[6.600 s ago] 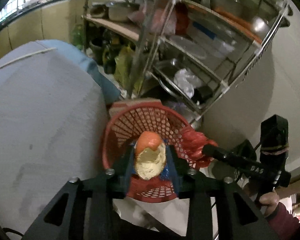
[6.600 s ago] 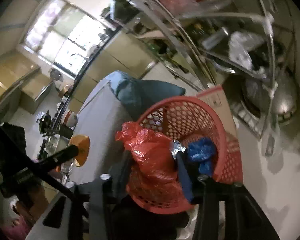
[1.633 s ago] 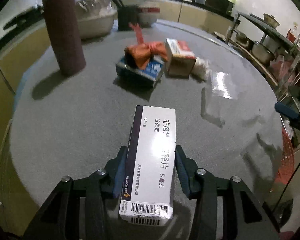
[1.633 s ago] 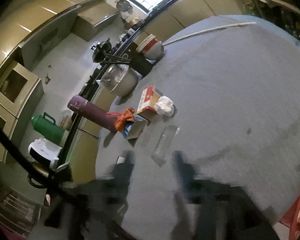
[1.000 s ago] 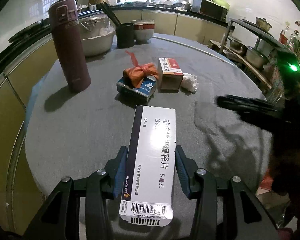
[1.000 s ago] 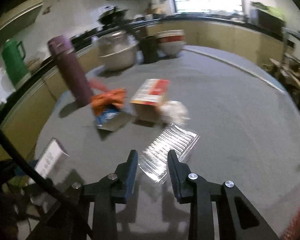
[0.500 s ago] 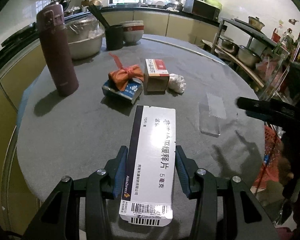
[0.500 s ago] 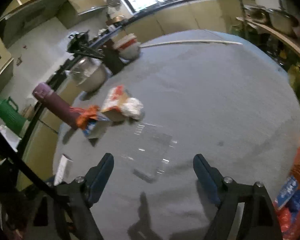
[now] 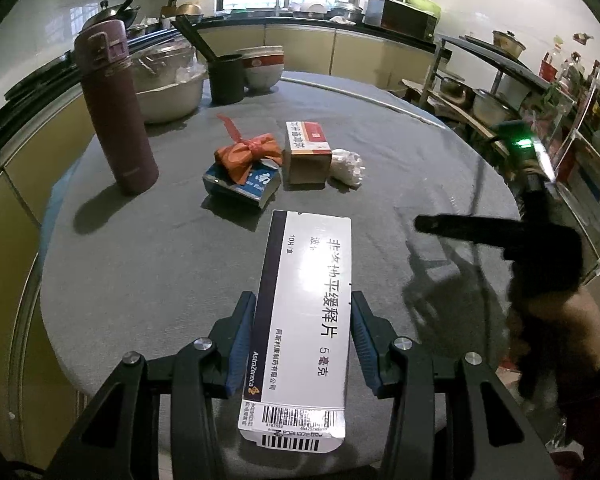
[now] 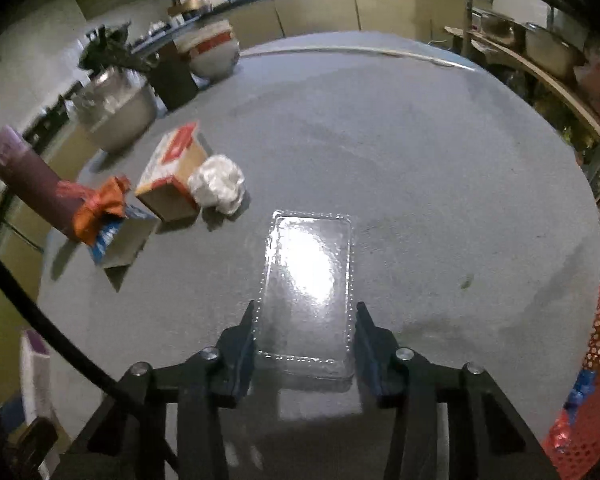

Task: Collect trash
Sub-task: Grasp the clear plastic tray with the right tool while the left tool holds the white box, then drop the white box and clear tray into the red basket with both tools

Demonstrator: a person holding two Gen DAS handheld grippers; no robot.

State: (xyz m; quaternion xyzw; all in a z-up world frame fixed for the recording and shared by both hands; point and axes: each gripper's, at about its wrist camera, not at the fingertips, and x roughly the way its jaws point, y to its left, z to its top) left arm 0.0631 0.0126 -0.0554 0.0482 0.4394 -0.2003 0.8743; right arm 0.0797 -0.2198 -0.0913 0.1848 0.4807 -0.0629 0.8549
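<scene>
My left gripper (image 9: 304,336) is shut on a white medicine box (image 9: 306,320) with black print, held above the near edge of the round grey table (image 9: 160,248). My right gripper (image 10: 305,332) is shut on a clear plastic blister tray (image 10: 308,276), held flat over the table. Left on the table are a blue box with an orange bag knot (image 9: 246,168), a red-and-white carton (image 9: 308,152) and a crumpled white tissue (image 9: 346,164). The red trash basket (image 10: 584,392) shows at the right edge of the right wrist view.
A maroon flask (image 9: 116,108), a steel basin (image 9: 168,88), a black cup with chopsticks (image 9: 226,78) and a bowl (image 9: 262,66) stand at the table's far side. A metal shelf rack (image 9: 540,92) with pots stands to the right.
My right gripper was open above the clear tray half a second ago; it has now closed on the tray. My left gripper still holds the medicine box over the table.
</scene>
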